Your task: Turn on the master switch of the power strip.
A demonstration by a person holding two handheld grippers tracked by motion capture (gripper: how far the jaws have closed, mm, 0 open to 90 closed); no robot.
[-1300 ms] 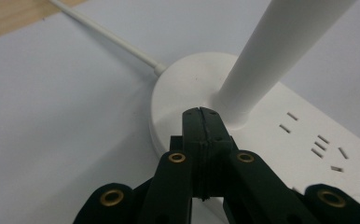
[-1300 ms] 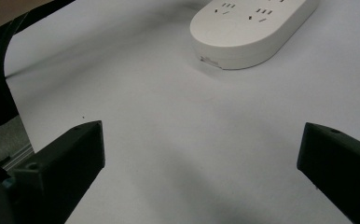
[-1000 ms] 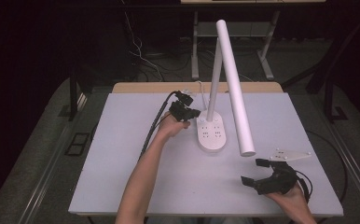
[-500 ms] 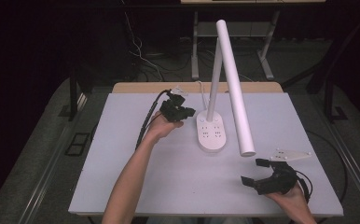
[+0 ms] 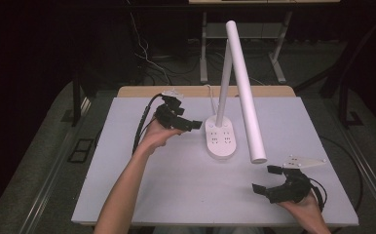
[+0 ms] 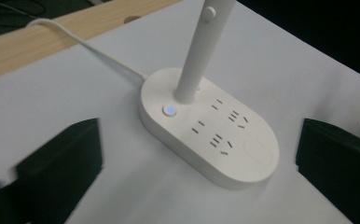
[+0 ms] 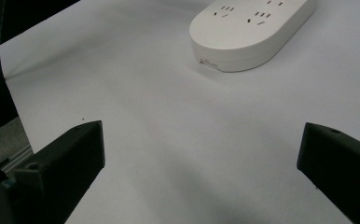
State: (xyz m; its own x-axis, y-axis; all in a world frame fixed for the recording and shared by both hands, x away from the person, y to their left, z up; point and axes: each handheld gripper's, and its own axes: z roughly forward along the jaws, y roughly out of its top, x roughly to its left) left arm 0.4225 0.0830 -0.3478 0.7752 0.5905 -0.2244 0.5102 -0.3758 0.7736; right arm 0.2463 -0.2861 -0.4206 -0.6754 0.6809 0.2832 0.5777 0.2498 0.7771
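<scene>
Bright, even light on the table (image 5: 176,195) (surroundings nearly black); soft shadows, slightly grainy close-ups.

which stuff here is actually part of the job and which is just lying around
In the job:
- desk lamp, its base with sockets and a lit button
- left gripper, open, close beside the base

Just there:
- right gripper, open, apart from the lamp near the table's front edge
- lamp cord
- white table
- cables on the floor behind

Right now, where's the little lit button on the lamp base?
In the left gripper view, the lit button sits on the lamp base beside the foot of the white stem, on the cord's end.
</scene>
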